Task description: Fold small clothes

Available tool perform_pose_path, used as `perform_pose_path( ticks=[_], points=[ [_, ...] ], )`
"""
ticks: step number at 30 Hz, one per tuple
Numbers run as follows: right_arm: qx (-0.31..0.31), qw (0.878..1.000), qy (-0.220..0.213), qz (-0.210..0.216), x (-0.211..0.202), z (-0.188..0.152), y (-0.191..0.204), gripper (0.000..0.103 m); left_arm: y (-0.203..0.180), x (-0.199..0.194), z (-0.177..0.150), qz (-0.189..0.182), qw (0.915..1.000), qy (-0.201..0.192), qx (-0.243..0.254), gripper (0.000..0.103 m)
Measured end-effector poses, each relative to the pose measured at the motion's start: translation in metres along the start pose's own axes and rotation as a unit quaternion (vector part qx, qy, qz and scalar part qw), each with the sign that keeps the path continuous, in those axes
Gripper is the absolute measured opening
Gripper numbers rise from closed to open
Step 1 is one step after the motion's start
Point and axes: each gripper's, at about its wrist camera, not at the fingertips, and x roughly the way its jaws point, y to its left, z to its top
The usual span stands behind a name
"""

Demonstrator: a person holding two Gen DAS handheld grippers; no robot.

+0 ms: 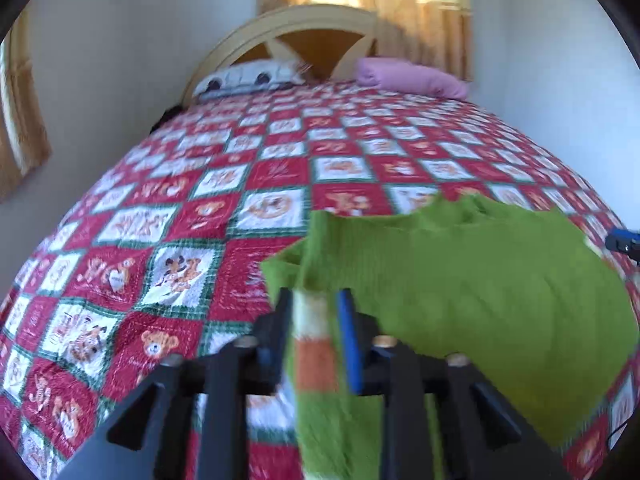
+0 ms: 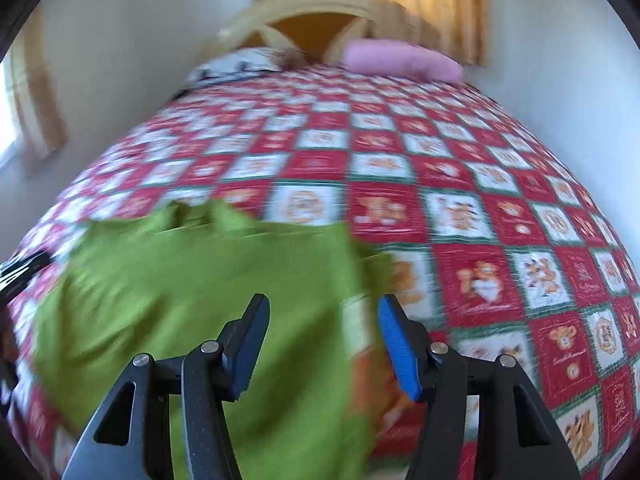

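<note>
A small green knitted garment (image 1: 472, 280) with a white and orange striped edge lies on the bed, lifted at its near left part. My left gripper (image 1: 316, 300) is shut on its striped edge (image 1: 314, 344) and holds it up. In the right wrist view the same green garment (image 2: 192, 288) spreads under and to the left of my right gripper (image 2: 324, 308), which is open and empty above the cloth's right edge. The right gripper's tip shows at the right edge of the left wrist view (image 1: 624, 240).
The bed is covered by a red, white and green checked quilt (image 1: 192, 208) with teddy bear prints. A patterned pillow (image 1: 248, 76) and a pink pillow (image 1: 412, 76) lie at the wooden headboard (image 1: 304, 28). White walls flank the bed; curtains (image 1: 420, 4) hang behind.
</note>
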Motion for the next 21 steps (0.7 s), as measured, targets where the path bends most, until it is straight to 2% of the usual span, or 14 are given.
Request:
perform_pose_path(
  ticks=[2,4,6,8,11,15,17,19,21],
  points=[
    [-0.032,0.998,0.011,0.043,-0.006,-0.013,0.029,0.058,-0.017,-0.005,-0.009,-0.007,0.9996,0.0,0.029,0.05],
    [-0.063,0.995,0.043,0.068,0.005,-0.021,0.055,0.057,-0.033,0.005,-0.014,0.006,0.9982,0.016,0.057,0.05],
    [-0.07,0.993,0.061,0.072,0.023,-0.022,0.071,0.049,-0.039,0.028,-0.016,0.052,0.9954,0.042,0.069,0.05],
    [-0.069,0.992,0.098,0.048,0.055,-0.021,0.077,0.048,-0.033,0.046,-0.016,0.063,0.9945,0.061,0.057,0.05],
    [-0.073,0.993,0.085,0.019,0.078,-0.008,0.084,0.048,-0.021,0.056,-0.006,0.073,0.9948,0.067,0.024,0.064],
    [-0.052,0.994,0.099,0.009,0.097,0.01,0.083,0.048,-0.01,0.055,-0.008,0.063,0.9957,0.068,-0.006,0.066],
    [-0.039,0.994,0.101,0.003,0.089,0.015,0.081,0.048,-0.007,0.042,-0.013,0.059,0.9963,0.06,-0.016,0.065],
    [-0.045,0.997,0.067,-0.003,0.064,0.016,0.09,0.049,-0.003,0.026,-0.022,0.055,0.9972,0.044,-0.023,0.065],
    [-0.068,0.997,0.042,0.018,0.044,0.014,0.107,0.05,-0.001,0.018,-0.03,0.048,0.9975,0.045,-0.025,0.065]
  ],
)
